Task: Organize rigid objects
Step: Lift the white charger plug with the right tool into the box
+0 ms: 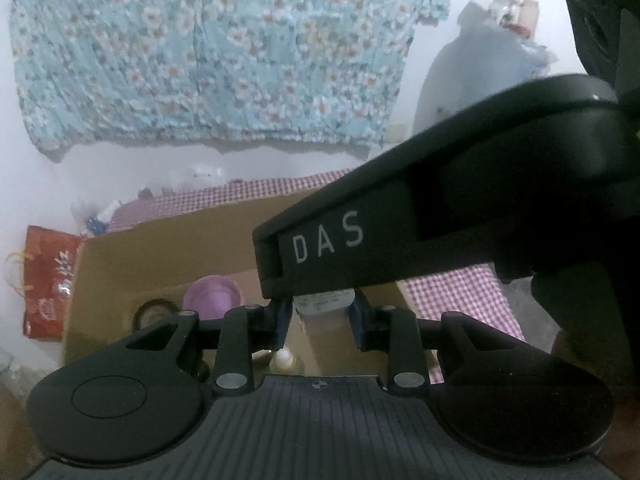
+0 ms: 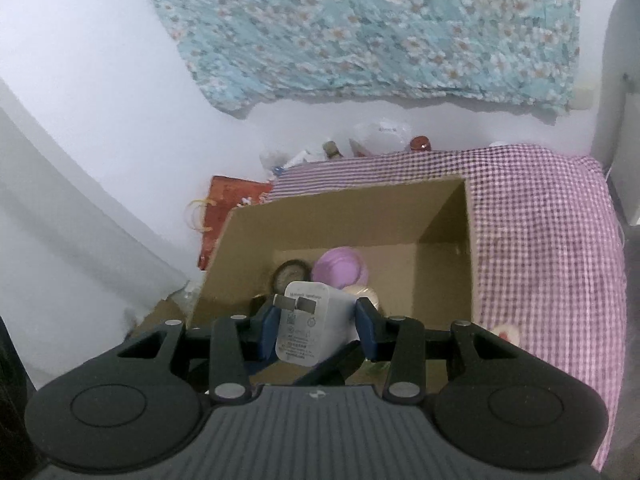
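My right gripper point(image 2: 316, 326) is shut on a white plug-in charger point(image 2: 312, 320) with its metal prongs facing up, held over the near edge of an open cardboard box point(image 2: 360, 216). A purple round lid point(image 2: 340, 270), a brown tape ring point(image 2: 290, 272) and a cream round item point(image 2: 364, 294) lie inside the box. In the left wrist view, my left gripper point(image 1: 322, 320) has its pads closed against a small white labelled object point(image 1: 324, 302). The right gripper's black body point(image 1: 440, 208) crosses above it and hides the object's top. The box point(image 1: 160, 248) and the purple lid point(image 1: 214, 296) show behind.
The box sits on a purple checked cloth point(image 2: 540, 240). A red paper bag point(image 2: 228, 208) stands left of the box by the white wall. Bottles and bags point(image 2: 376, 136) crowd the back edge. A floral cloth point(image 2: 360, 28) hangs on the wall.
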`<move>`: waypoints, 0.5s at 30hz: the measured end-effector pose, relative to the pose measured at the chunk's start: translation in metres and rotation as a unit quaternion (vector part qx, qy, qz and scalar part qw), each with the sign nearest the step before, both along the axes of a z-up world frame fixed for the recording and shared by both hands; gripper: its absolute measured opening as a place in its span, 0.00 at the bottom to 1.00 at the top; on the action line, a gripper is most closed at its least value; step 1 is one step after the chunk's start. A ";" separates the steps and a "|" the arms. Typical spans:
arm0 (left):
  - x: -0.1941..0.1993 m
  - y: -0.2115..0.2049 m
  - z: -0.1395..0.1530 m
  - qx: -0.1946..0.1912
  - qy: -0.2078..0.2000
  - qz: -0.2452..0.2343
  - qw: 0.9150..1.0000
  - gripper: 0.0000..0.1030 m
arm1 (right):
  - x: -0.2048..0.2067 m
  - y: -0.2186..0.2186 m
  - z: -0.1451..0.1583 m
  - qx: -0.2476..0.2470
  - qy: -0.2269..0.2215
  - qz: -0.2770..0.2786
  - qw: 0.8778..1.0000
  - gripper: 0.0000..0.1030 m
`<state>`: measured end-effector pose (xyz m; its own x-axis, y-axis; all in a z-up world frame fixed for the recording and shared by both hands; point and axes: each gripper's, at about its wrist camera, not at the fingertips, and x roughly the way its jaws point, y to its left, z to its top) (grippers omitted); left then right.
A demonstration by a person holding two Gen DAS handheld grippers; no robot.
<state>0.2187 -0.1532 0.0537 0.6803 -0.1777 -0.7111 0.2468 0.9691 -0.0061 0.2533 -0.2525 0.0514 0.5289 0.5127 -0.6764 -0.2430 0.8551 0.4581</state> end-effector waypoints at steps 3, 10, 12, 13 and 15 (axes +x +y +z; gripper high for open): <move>0.029 -0.004 -0.012 -0.011 0.025 0.004 1.000 0.29 | 0.029 -0.006 -0.013 -0.002 0.015 0.000 1.000 0.42; 0.071 -0.007 -0.042 -0.019 0.072 0.029 0.997 0.29 | 0.080 -0.006 -0.043 -0.025 0.045 0.019 0.999 0.41; 0.081 -0.003 -0.050 -0.022 0.087 0.035 0.995 0.29 | 0.090 -0.003 -0.051 -0.034 0.055 0.028 0.998 0.40; 0.084 -0.001 -0.052 -0.023 0.094 0.039 0.995 0.29 | 0.094 0.000 -0.054 -0.040 0.058 0.032 0.997 0.40; 0.091 0.003 -0.057 -0.029 0.108 0.046 0.993 0.29 | 0.101 0.007 -0.060 -0.054 0.061 0.041 0.996 0.40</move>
